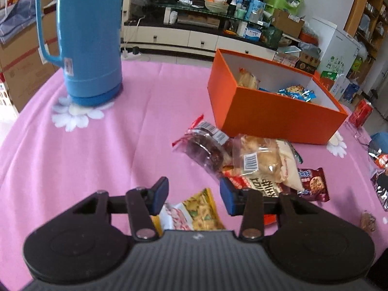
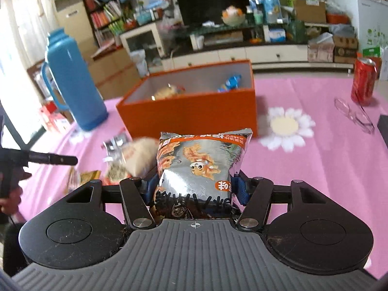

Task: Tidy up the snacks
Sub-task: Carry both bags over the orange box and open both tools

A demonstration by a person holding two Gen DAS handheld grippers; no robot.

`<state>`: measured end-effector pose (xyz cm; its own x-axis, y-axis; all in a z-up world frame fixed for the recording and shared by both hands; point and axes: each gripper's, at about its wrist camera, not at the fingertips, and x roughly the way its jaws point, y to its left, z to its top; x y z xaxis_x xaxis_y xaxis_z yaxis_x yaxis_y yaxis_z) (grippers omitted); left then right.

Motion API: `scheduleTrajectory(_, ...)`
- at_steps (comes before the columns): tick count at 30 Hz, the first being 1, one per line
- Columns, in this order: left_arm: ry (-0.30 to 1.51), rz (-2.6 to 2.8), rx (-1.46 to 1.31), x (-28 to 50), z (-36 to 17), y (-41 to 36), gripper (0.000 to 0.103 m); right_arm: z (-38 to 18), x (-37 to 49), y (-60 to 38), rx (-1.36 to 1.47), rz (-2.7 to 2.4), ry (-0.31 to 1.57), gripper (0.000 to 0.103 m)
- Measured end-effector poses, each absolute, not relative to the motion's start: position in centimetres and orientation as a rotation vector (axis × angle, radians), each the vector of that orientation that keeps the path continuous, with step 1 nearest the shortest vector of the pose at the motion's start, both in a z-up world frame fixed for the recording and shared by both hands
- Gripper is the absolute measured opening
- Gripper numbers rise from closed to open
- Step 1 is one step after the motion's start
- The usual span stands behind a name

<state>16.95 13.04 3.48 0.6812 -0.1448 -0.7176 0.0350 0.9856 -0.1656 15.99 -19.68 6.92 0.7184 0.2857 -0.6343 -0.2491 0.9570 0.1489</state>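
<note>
While the right gripper (image 2: 194, 189) pinches a silver snack bag (image 2: 198, 169) upright before the orange box (image 2: 186, 114), left gripper (image 1: 194, 195) clamps a yellow packet (image 1: 194, 212) above the pink tablecloth (image 1: 97, 150), loose snacks (image 1: 252, 162) beside the box.

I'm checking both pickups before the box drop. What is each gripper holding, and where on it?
The right gripper clamps a silver snack bag by its lower sides. The left gripper has a yellow-green packet between its fingers; whether they grip it cannot be told.
</note>
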Motion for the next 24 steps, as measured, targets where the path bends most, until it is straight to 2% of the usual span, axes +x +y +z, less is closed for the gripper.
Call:
scheduleTrajectory(1, 0.829, -0.091, -0.116, 16.9, 3.1, 12.9, 0.048, 6.9, 16.2, -19.5, 0.051, 0.297, 0.711, 0.037)
scheduleTrajectory(3, 0.845, -0.053, -0.052, 16.6, 2.1, 12.6, 0.081, 6.2, 16.1, -19.2, 0.048, 0.298, 0.728, 0.037)
scheduleTrajectory(8, 0.817, -0.109, 0.147, 15.9, 0.9, 11.2, 0.082, 2.7, 15.0, -19.4, 0.102, 0.308, 0.839, 0.037)
scheduleTrajectory(11, 0.815, -0.274, 0.282, 16.6, 0.7, 10.7, 0.090, 1.2, 14.6, -19.6, 0.140, 0.312, 0.889, 0.037)
scheduleTrajectory(13, 0.828, -0.357, 0.384, 17.4, 0.3, 10.5, 0.092, 0.7, 14.6, -19.6, 0.145, 0.310, 0.901, 0.037)
scheduleTrajectory(19, 0.952, -0.630, 0.502, 19.2, -0.8, 10.9, 0.090, 0.7, 14.8, -19.7, 0.148, 0.304, 0.899, 0.038)
scheduleTrajectory(24, 0.999, -0.697, 0.538, 19.9, -1.6, 10.9, 0.081, 0.3, 15.0, -19.5, 0.145, 0.307, 0.916, 0.038)
